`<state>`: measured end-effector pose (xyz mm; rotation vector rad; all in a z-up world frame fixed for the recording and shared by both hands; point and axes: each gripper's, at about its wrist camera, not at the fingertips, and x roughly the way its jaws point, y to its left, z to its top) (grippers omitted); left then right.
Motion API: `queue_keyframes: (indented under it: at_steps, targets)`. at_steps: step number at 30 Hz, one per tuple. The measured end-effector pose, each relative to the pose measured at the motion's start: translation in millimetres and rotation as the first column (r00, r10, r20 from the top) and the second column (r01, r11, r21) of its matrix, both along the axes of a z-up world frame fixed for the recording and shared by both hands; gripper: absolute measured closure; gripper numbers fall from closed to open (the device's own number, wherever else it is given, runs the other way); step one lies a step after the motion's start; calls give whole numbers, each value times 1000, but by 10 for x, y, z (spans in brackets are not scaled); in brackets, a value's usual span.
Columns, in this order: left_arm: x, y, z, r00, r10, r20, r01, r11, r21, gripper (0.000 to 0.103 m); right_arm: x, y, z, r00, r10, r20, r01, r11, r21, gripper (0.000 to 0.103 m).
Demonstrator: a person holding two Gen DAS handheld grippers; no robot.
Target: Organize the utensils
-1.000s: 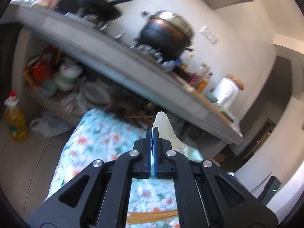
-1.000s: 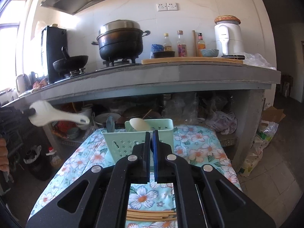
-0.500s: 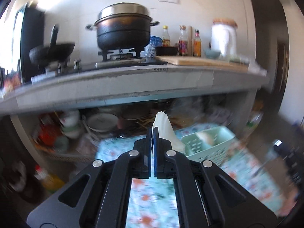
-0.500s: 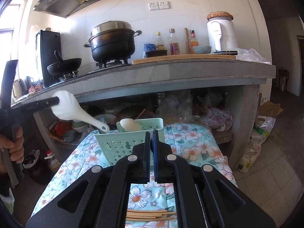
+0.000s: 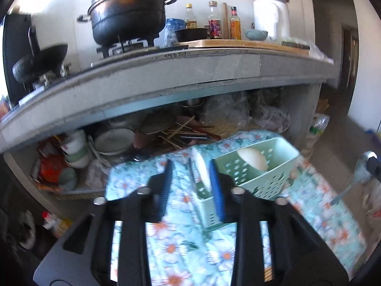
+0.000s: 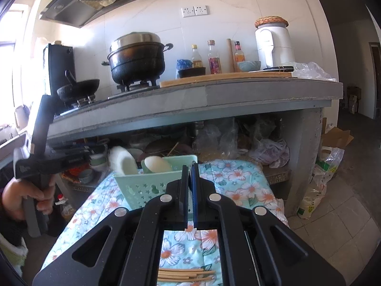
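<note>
White spoon (image 5: 202, 169) between pads of left gripper (image 5: 191, 183), jaws just opened partway, pads apparently clear of it; bowl end up, handle dropping into near end of green basket (image 5: 273, 166) — release over slot for upright storage. Second pale spoon (image 5: 252, 158) already inside. Right gripper (image 6: 189, 178) shut, empty, hovering behind basket. Right view alone shows hand (image 6: 26, 195) on left tool and chopsticks (image 6: 183, 275) on flowered cloth (image 6: 243, 186); left view alone shows metal spoon (image 5: 362, 169) at far right.
</note>
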<state>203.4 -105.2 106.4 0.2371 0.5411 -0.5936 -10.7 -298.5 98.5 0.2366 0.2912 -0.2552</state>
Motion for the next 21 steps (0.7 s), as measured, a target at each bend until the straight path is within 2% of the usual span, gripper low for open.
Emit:
queue_keyframes:
  at_steps: [4, 11, 16, 21]
  targets:
    - [51, 45, -90, 998, 8, -58, -12, 998, -68, 63, 23, -132, 150, 998, 46, 39, -47, 998, 32, 100]
    - [34, 191, -184, 996, 17, -91, -34, 980, -196, 51, 223, -355, 607, 978, 160, 137, -171, 983, 70, 100]
    - [48, 239, -161, 996, 27, -80, -45, 970, -239, 46, 490, -453, 924, 952, 234, 197, -258, 961, 103, 100]
    - [87, 279, -178, 995, 45, -90, -68, 961, -267, 44, 832, -553, 1010, 934, 278, 224, -319, 932, 174, 100]
